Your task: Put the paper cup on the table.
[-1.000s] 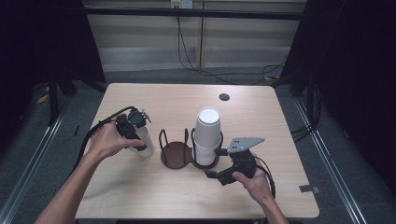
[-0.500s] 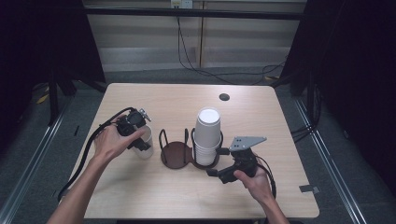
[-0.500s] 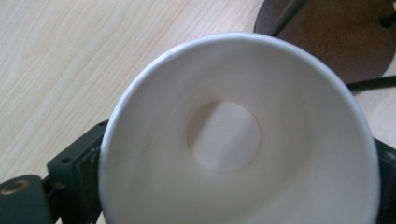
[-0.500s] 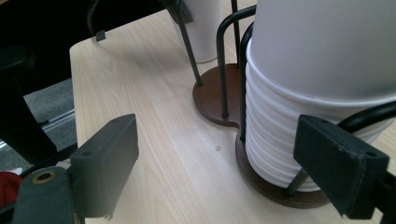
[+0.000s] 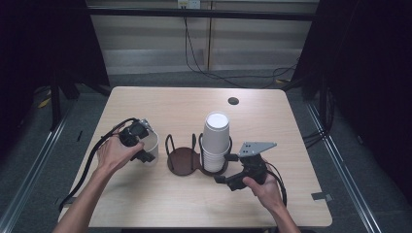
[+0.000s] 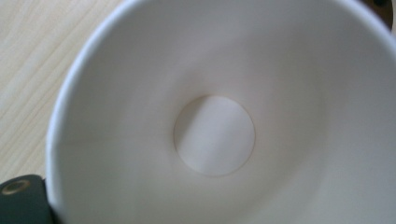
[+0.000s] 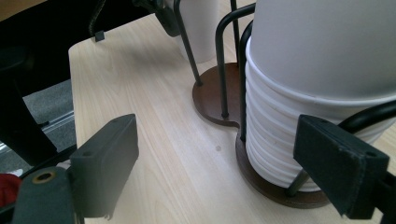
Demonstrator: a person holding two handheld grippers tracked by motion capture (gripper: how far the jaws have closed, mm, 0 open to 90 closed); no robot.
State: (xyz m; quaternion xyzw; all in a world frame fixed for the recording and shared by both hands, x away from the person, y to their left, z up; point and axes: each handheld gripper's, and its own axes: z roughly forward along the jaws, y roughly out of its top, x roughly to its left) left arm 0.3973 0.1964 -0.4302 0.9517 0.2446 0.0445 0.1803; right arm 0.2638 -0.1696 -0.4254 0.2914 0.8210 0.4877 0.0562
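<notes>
A white paper cup (image 5: 153, 141) stands open side up just left of a dark wire cup holder (image 5: 182, 160). My left gripper (image 5: 145, 149) comes down on it from above, shut on its wall near the rim. Its jaws have just been closing with the cup between them. The left gripper view looks straight into the cup (image 6: 215, 135), with one finger (image 6: 18, 200) against the outside. A tall stack of white cups (image 5: 216, 138) fills the holder's right ring. My right gripper (image 7: 224, 163) stays open and low beside the stack (image 7: 317, 70), nothing between its fingers.
The holder's left ring (image 7: 215, 93) is bare. A dark round grommet (image 5: 233, 101) sits near the table's far edge, and a black tab (image 5: 320, 196) lies at the front right. Cables trail from both grippers. Dark floor with rails surrounds the table.
My left gripper has sunk a little toward the table with the cup in it. The right hand and the stack have not moved.
</notes>
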